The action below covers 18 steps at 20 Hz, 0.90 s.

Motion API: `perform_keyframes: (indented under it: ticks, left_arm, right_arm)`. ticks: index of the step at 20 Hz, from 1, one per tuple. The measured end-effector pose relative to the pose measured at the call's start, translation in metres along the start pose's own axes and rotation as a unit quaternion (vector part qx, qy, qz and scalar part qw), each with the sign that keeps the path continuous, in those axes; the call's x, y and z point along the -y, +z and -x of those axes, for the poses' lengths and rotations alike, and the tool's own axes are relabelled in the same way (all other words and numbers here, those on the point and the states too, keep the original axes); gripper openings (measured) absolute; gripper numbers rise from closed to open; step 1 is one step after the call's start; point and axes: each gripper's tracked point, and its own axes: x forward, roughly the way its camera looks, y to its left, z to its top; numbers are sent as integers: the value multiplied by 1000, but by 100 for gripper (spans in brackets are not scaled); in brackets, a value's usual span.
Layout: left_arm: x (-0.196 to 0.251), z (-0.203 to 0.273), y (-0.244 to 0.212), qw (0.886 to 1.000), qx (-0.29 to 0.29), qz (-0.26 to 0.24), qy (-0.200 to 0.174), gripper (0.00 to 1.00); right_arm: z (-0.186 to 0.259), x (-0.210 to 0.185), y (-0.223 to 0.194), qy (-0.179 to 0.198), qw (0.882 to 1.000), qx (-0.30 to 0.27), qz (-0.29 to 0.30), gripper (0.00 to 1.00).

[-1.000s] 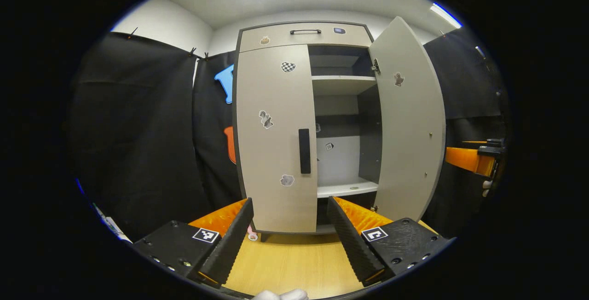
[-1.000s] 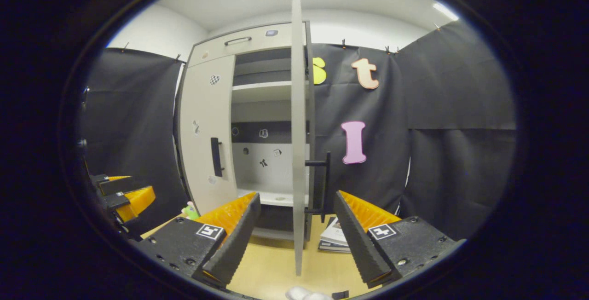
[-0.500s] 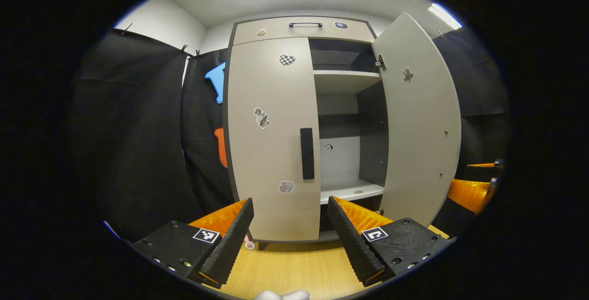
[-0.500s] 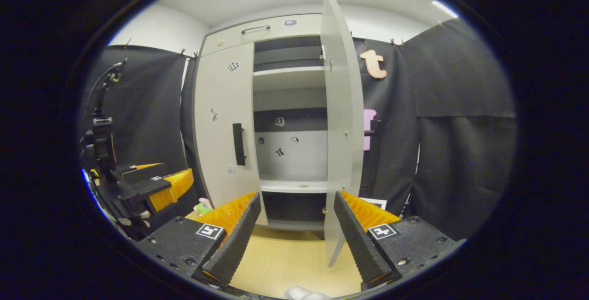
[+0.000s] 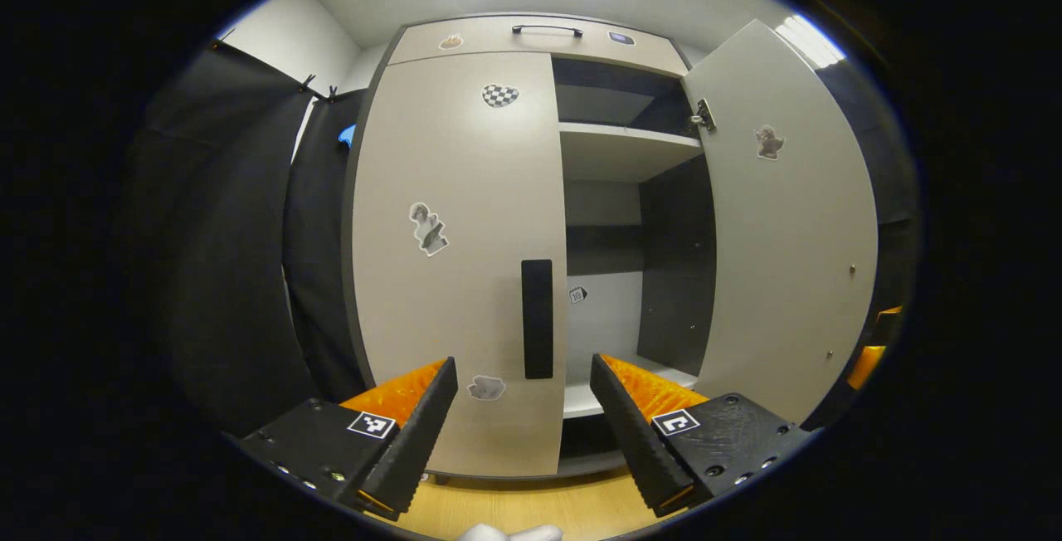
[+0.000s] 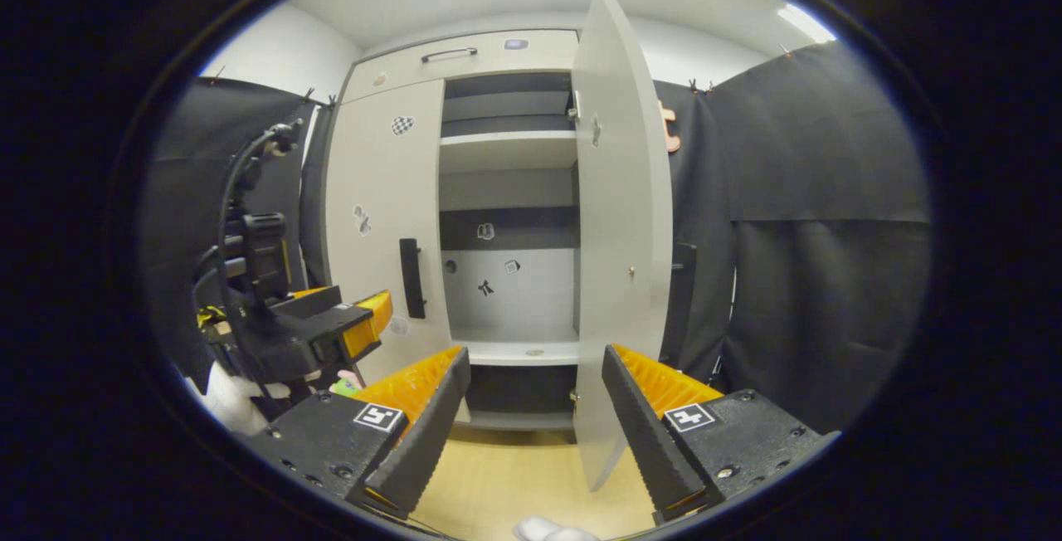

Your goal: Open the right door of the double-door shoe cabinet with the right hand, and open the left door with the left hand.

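The left gripper [image 5: 523, 416] is closing in on the shoe cabinet [image 5: 531, 35], whose left door [image 5: 456, 259] is looming far larger in the left gripper view than it did a second ago. Its jaws are standing wide apart with nothing between them, and they are lining up just below the door's dark handle [image 5: 537, 319], not yet touching it. That door is sitting shut against the cabinet front. Beside it, the right door [image 5: 788, 226] is standing swung well out from the cabinet, baring the shelves [image 5: 618, 147] inside; in the right gripper view it has turned from edge-on to showing its inner face. The right gripper [image 6: 535, 416] is hanging back from the cabinet, fingers spread and empty, clear of the right door [image 6: 622, 226]. The left gripper [image 6: 332, 333] is also showing there, in front of the left door [image 6: 377, 217]. Half the job appears done; the left door is likely next, needing a grip on its handle.
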Motion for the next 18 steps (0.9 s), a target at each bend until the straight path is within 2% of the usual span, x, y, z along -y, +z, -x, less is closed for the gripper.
perform_keyframes:
  ticks: [6,13,14,15,16,18]
  left_arm:
    - [-3,-67,-10,1000,-5,9,5,96]
    - [6,-103,-14,1000,0,-2,10,94]
    - [6,-105,-13,1000,0,-5,11,89]
    - [7,-109,-14,1000,-3,-7,10,78]
    - [5,-109,-16,1000,-9,-8,18,77]
    - [3,-115,-20,1000,-15,-11,19,64]
  right_arm:
    - [2,9,-1,-28,1000,-8,11,98]
    - [5,23,-5,-58,998,-23,18,98]
    - [6,25,-5,-60,998,-23,18,99]
    - [6,25,-4,-60,998,-22,19,100]
    - [5,26,-4,-60,998,-21,19,100]
    - [5,27,-4,-60,998,-20,20,99]
